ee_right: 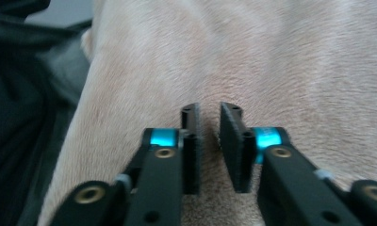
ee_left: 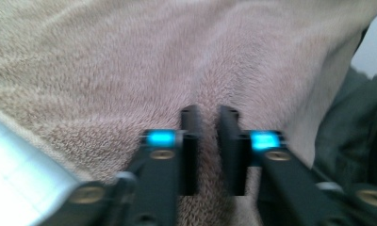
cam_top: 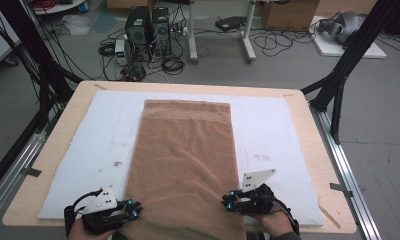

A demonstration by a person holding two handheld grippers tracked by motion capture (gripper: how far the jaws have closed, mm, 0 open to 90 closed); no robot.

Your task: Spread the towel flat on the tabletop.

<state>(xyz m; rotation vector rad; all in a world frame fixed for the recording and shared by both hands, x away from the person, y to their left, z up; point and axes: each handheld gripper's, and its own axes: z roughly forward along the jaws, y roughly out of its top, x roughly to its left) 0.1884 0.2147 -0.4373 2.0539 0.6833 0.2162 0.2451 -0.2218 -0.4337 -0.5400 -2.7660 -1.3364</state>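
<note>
A long brown towel (cam_top: 185, 150) lies flat down the middle of the white mat (cam_top: 273, 130), its patterned border at the far end and its near end hanging over the table's front edge. My left gripper (cam_top: 136, 210) sits at the towel's near left edge, my right gripper (cam_top: 227, 202) at its near right edge. In the left gripper view the jaws (ee_left: 209, 115) stand a narrow gap apart over the towel (ee_left: 130, 56), with no fabric pinched. My right gripper (ee_right: 209, 113) likewise has a small gap over the towel (ee_right: 281, 56).
The mat covers most of a wooden table (cam_top: 63, 132) with metal rails along both sides. Black frame posts (cam_top: 345, 65) rise at the far corners. Computer towers (cam_top: 147, 32) and cables sit on the floor beyond. Dark clothing (ee_right: 31, 94) lies close behind the towel's near end.
</note>
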